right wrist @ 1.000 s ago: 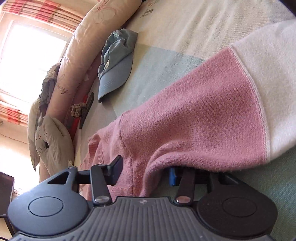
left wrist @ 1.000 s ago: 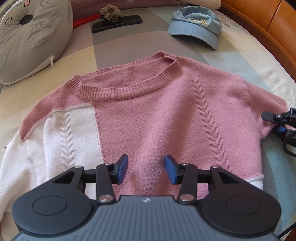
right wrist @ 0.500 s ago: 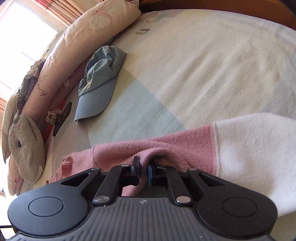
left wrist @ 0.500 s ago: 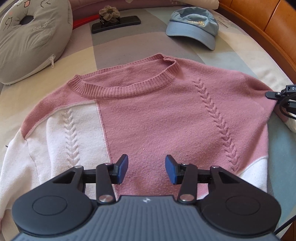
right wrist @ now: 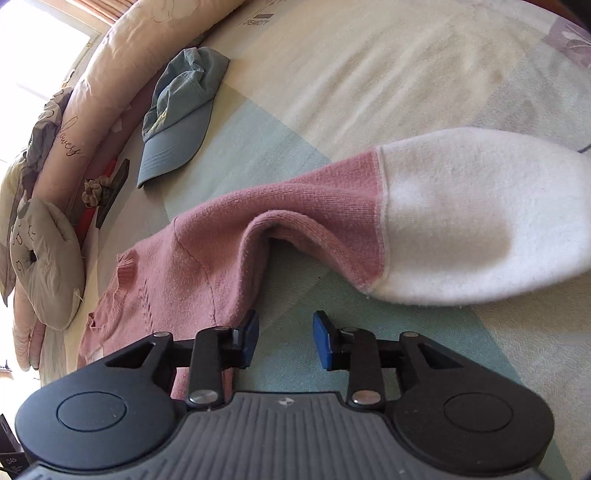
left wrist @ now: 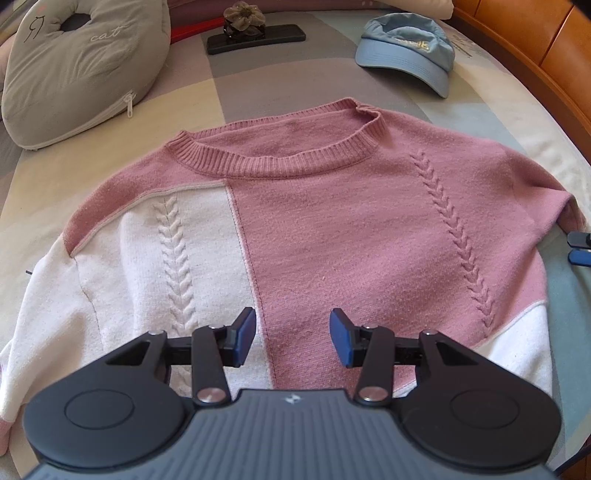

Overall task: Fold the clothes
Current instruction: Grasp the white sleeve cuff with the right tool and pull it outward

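Note:
A pink and white knit sweater (left wrist: 332, 229) lies flat, front up, on the bed, collar toward the far side. My left gripper (left wrist: 291, 336) is open and empty, hovering over the sweater's lower middle. In the right wrist view the sweater's sleeve (right wrist: 369, 229) stretches out to the right, pink then white at the cuff end, with a raised fold in the pink part. My right gripper (right wrist: 285, 339) is open and empty just in front of that fold, over the bedsheet. Its fingertips (left wrist: 580, 247) show at the right edge of the left wrist view.
A blue cap (left wrist: 406, 51) lies beyond the sweater at the far right. A grey cat cushion (left wrist: 81, 62) sits far left. A black holder with a fabric flower (left wrist: 255, 33) is at the far middle. The wooden bed frame (left wrist: 535, 55) curves along the right.
My right gripper has opened and let go of the pink sleeve, which now lies stretched out on the bed. My left gripper has drifted slightly over the sweater, still open.

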`<state>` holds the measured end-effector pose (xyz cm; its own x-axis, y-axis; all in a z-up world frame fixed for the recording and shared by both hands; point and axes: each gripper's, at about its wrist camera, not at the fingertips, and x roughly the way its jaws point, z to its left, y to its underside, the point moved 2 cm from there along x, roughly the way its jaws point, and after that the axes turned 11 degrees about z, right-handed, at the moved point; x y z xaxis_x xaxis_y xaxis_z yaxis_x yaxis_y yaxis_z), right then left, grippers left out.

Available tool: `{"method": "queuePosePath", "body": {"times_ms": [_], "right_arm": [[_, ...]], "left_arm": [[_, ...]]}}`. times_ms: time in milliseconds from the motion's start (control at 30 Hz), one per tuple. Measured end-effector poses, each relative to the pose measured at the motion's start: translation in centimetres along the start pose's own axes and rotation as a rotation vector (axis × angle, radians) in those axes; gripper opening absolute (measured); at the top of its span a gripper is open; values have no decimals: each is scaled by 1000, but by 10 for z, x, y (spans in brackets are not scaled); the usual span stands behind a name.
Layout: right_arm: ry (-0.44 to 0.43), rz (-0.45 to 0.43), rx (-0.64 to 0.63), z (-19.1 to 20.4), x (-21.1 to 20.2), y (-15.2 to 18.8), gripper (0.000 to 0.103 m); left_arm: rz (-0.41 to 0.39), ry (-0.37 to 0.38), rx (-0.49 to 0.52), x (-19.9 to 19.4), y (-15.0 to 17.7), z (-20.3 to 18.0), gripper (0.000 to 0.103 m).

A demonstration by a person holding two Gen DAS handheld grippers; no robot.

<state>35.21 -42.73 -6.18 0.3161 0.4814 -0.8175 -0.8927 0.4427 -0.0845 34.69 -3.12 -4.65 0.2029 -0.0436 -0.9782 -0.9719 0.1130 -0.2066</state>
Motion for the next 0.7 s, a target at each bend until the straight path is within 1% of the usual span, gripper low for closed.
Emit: {"method": "queuePosePath", "body": {"times_ms": [33, 67, 200, 233, 367, 433, 633, 700], "right_arm": [[2, -10, 20, -7, -5, 2, 49], [2, -23, 43, -14, -10, 3, 51], [5, -74, 135, -42, -29, 8, 51], [0, -91, 160, -50, -34, 9, 53], [-58, -185, 275, -82, -49, 12, 61], [-87, -233, 332, -98, -57, 14, 63], [-185, -376, 500, -145, -76, 15, 63], [-214, -411, 522, -153, -76, 10, 63]], "left_arm": [[-1, 1, 3, 0, -1, 0, 45], [-3, 2, 6, 0, -2, -1, 45], [-4, 18, 27, 1, -6, -9, 45], [-3, 21, 39, 2, -6, -12, 45], [4, 29, 86, 4, -9, -27, 45], [7, 35, 101, 5, -10, -33, 45], [11, 36, 158, 8, -16, -52, 45], [13, 37, 174, 9, -18, -58, 45]]}}
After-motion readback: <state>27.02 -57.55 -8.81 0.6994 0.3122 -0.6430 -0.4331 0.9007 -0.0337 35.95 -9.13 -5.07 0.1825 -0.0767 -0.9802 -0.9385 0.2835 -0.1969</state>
